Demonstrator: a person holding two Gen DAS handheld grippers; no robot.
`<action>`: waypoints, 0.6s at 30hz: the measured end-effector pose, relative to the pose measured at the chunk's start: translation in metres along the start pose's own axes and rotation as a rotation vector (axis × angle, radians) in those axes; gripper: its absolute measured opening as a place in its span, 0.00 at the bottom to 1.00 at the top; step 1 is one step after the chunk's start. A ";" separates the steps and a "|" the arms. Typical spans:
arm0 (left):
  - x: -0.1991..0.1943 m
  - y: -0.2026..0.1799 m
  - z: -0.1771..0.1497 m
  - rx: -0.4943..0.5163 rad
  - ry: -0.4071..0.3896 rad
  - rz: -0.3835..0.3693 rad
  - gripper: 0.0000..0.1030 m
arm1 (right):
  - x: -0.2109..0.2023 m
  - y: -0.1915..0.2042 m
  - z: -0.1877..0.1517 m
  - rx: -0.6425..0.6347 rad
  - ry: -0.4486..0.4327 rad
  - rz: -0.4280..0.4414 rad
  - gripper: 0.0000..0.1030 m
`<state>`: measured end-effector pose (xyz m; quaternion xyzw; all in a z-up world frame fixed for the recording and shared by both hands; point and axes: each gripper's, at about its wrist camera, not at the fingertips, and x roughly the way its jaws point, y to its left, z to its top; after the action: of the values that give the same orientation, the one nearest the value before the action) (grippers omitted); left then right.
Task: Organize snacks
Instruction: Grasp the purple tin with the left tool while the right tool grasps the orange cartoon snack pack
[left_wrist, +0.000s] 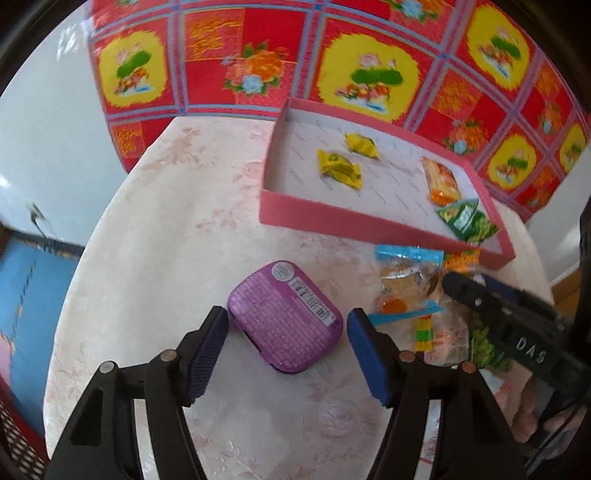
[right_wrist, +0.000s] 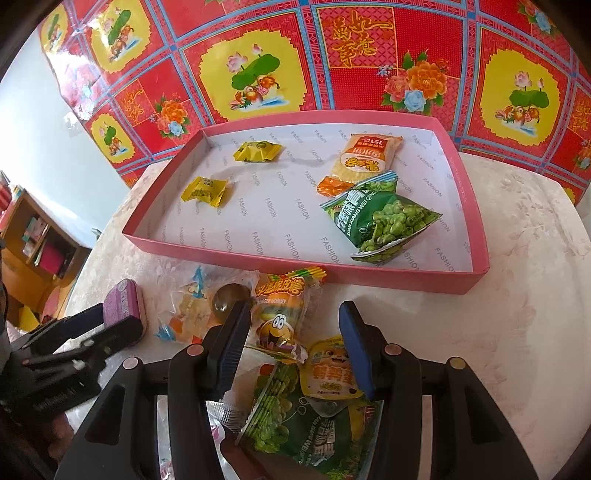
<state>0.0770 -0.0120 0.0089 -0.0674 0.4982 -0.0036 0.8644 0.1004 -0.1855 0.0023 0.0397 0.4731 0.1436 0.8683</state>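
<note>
A pink box (right_wrist: 369, 275) (left_wrist: 332, 218) on the table holds two yellow candies (right_wrist: 205, 190), an orange packet (right_wrist: 364, 158) and a green pea packet (right_wrist: 384, 221). My left gripper (left_wrist: 286, 325) is open, its jaws on either side of a purple tin (left_wrist: 286, 317) that lies flat on the table; the tin also shows in the right wrist view (right_wrist: 123, 301). My right gripper (right_wrist: 291, 321) is open above a pile of loose snacks: an orange gummy packet (right_wrist: 280, 314), a yellow pouch (right_wrist: 327, 373), a green packet (right_wrist: 310, 424) and a clear blue-edged packet (right_wrist: 184, 310).
The table (left_wrist: 147, 240) has a pale floral cloth. A red and yellow patterned sheet (right_wrist: 295, 55) hangs behind the box. A wooden shelf (right_wrist: 33, 229) stands at the far left. The right gripper's body (left_wrist: 517, 325) lies over the loose snacks in the left wrist view.
</note>
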 end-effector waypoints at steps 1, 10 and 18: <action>0.001 -0.002 0.000 0.009 -0.005 0.011 0.69 | 0.000 0.000 0.000 -0.001 -0.001 -0.001 0.50; 0.005 -0.009 -0.003 0.078 -0.050 0.065 0.67 | 0.000 -0.001 0.000 0.005 -0.006 0.008 0.43; -0.003 -0.003 -0.003 0.063 -0.072 0.031 0.66 | -0.006 -0.004 0.000 0.018 -0.020 0.035 0.30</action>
<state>0.0734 -0.0151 0.0105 -0.0323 0.4675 -0.0034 0.8834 0.0980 -0.1907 0.0059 0.0573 0.4646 0.1541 0.8701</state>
